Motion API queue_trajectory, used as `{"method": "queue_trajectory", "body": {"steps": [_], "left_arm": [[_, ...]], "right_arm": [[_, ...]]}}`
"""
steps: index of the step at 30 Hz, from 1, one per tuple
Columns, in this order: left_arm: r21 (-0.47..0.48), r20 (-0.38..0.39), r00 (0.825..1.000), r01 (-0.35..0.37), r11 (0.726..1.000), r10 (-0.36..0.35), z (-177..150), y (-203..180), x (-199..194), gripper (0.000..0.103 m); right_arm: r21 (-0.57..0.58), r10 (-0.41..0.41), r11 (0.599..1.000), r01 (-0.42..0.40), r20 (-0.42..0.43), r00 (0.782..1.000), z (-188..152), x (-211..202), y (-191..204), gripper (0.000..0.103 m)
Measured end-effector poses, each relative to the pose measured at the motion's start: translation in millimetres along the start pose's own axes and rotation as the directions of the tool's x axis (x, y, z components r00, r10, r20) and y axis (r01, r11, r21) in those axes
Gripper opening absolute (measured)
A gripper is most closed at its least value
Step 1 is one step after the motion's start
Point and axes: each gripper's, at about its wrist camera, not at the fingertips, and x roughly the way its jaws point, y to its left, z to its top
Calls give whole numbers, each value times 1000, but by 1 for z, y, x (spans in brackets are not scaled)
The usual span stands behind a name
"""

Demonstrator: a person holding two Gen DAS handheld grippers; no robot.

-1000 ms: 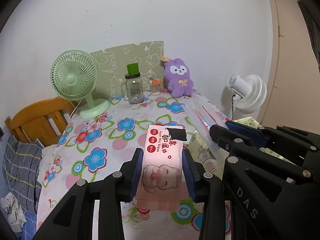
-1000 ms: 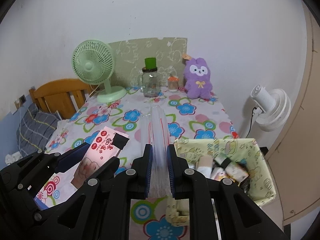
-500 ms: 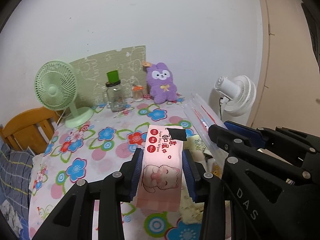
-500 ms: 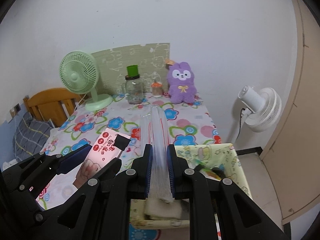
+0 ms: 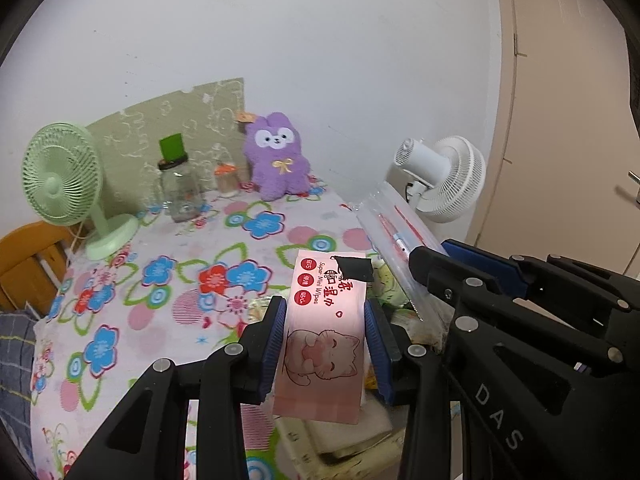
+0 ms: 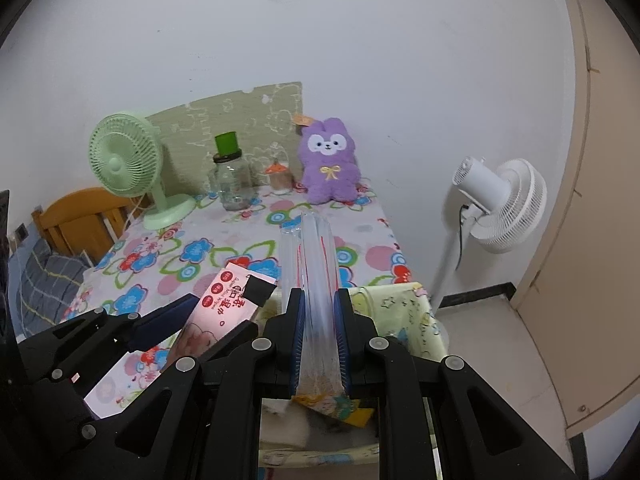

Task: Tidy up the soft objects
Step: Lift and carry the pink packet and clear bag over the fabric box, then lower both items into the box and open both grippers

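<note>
My left gripper (image 5: 325,320) is shut on a pink wet-wipes pack (image 5: 326,332) with a cat picture, held in the air over the near edge of a yellow fabric basket (image 5: 394,300). The pack also shows in the right wrist view (image 6: 224,300). My right gripper (image 6: 318,320) is shut on a clear plastic bag (image 6: 316,264) with red lines, held over the same basket (image 6: 404,308); the bag also shows in the left wrist view (image 5: 394,236). A purple plush rabbit (image 6: 329,166) sits at the back of the flowered table (image 6: 224,248).
A green desk fan (image 6: 128,164), a glass jar with a green lid (image 6: 230,180) and a small orange-capped bottle (image 6: 279,178) stand along the table's back. A white floor fan (image 6: 500,204) stands to the right. A wooden chair (image 6: 76,220) is at the left.
Both grippers have moved right with their loads, from over the table to over the yellow basket. The grips have not changed.
</note>
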Motion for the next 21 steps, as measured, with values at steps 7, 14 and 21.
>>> {"method": "queue_trajectory", "body": {"steps": [7, 14, 21], "left_arm": [[13, -49, 999, 22, 1000, -22, -2, -14, 26, 41], [21, -84, 996, 19, 1000, -17, -7, -19, 43, 50], [28, -100, 995, -13, 1000, 15, -11, -15, 49, 77]], "right_arm": [[25, -19, 999, 19, -35, 999, -8, 14, -18, 18], [42, -39, 998, 42, -79, 996, -16, 30, -28, 18], [57, -26, 998, 33, -108, 994, -21, 44, -28, 18]]}}
